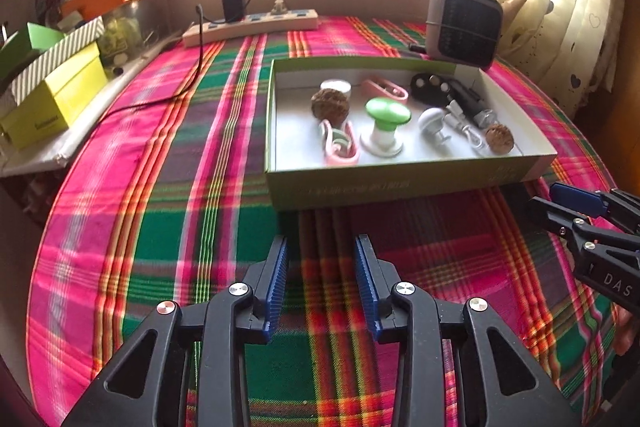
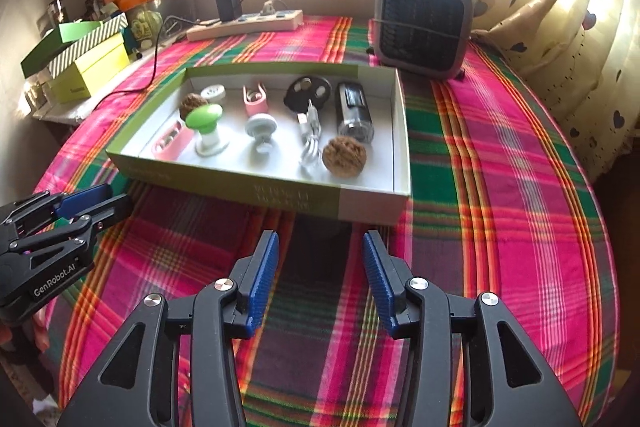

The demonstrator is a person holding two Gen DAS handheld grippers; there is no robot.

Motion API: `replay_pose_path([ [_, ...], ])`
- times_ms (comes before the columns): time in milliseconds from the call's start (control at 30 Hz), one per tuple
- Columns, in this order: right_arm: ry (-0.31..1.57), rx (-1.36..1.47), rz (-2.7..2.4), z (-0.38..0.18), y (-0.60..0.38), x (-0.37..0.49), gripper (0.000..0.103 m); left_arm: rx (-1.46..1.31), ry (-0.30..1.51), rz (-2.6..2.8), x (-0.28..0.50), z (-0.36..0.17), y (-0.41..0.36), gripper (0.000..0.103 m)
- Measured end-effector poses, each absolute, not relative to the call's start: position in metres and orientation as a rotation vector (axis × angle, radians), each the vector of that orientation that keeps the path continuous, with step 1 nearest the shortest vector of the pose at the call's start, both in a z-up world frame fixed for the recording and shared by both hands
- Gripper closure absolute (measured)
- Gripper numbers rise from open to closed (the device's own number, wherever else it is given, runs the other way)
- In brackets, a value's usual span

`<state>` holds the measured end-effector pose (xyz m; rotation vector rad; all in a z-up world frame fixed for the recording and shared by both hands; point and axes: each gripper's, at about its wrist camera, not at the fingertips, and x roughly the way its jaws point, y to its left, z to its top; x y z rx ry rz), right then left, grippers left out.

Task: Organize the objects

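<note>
Jaws of both grippers stand parted and empty above the plaid counter.
Left wrist view: left gripper at bottom centre, green tray of small items centre right. Right wrist view: right gripper below the tray, centre frame.

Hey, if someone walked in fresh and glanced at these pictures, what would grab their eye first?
Probably the loud pink, green and orange plaid tablecloth covering the whole table. Next, the shallow green-edged box in the middle, holding small items such as a green-topped mushroom-shaped piece and a brown walnut-like ball. Behind the box stands a grey grilled fan or heater.
</note>
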<state>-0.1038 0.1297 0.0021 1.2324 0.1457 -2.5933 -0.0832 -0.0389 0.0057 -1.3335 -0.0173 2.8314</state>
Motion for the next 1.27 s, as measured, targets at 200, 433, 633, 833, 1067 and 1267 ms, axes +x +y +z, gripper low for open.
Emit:
replay_pose_path([
  [200, 0.134, 1.267, -2.597, -0.005, 0.135, -0.101, 0.057, -1.337, -0.028, 2.863, -0.078, 0.002, -0.045, 0.070],
  [433, 0.131, 1.282, -2.607, -0.009, 0.140, -0.101, 0.050, -1.346, -0.046, 2.874, -0.079, 0.001, -0.044, 0.065],
  [633, 0.158, 1.269, -2.616, -0.011, 0.138, -0.100, 0.042, -1.349, -0.035, 2.873, -0.080, 0.001, -0.041, 0.062],
  [833, 0.157, 1.270, -2.613, -0.011, 0.137, -0.100, 0.040, -1.349, -0.036, 2.874, -0.080, 0.002, -0.041, 0.061],
  [1067, 0.159, 1.271, -2.612, -0.012, 0.136, -0.100, 0.038, -1.350, -0.034, 2.874, -0.080, 0.002, -0.041, 0.061],
  [1267, 0.163, 1.272, -2.610, -0.013, 0.135, -0.099, 0.036, -1.349, -0.038, 2.873, -0.080, 0.002, -0.042, 0.060],
])
